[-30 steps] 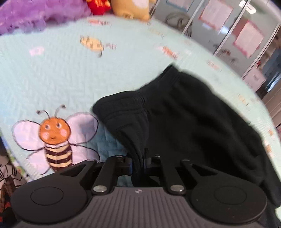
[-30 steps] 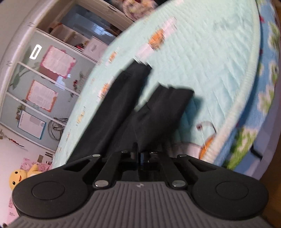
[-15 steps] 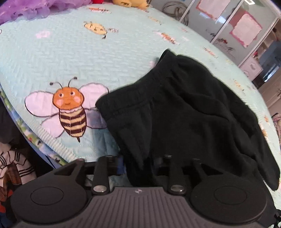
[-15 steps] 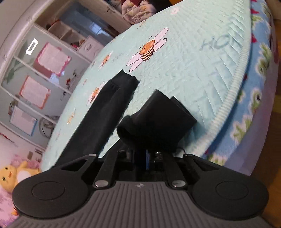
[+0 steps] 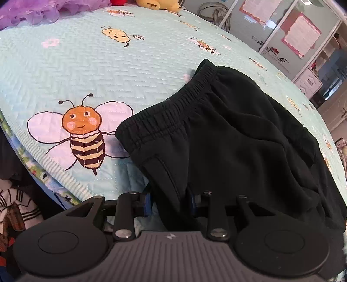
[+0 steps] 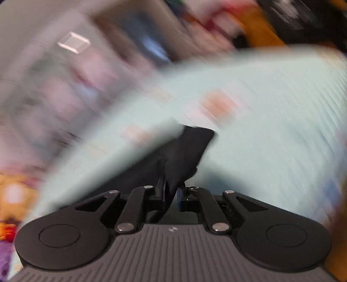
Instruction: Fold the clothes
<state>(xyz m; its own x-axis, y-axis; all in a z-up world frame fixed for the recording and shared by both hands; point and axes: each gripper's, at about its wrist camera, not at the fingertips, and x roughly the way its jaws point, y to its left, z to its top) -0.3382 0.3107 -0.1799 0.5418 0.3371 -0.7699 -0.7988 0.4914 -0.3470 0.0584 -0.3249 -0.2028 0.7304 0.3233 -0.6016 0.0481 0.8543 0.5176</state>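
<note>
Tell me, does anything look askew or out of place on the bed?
The black trousers lie crooked and bunched, the waistband slanting beside the bee picture on the bedspread. One edge hangs over the bed's side. Nothing looks damaged.

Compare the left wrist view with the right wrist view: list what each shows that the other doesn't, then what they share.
Left wrist only: the elastic waistband of the black pants, sharp, beside a big bee print; purple fabric at the far edge; the left gripper with a fold of pants between its parted fingers.

Right wrist only: a heavily blurred picture; the right gripper pinching a dark fold.

Both: the pale blue quilt and black fabric at the jaws.
</note>
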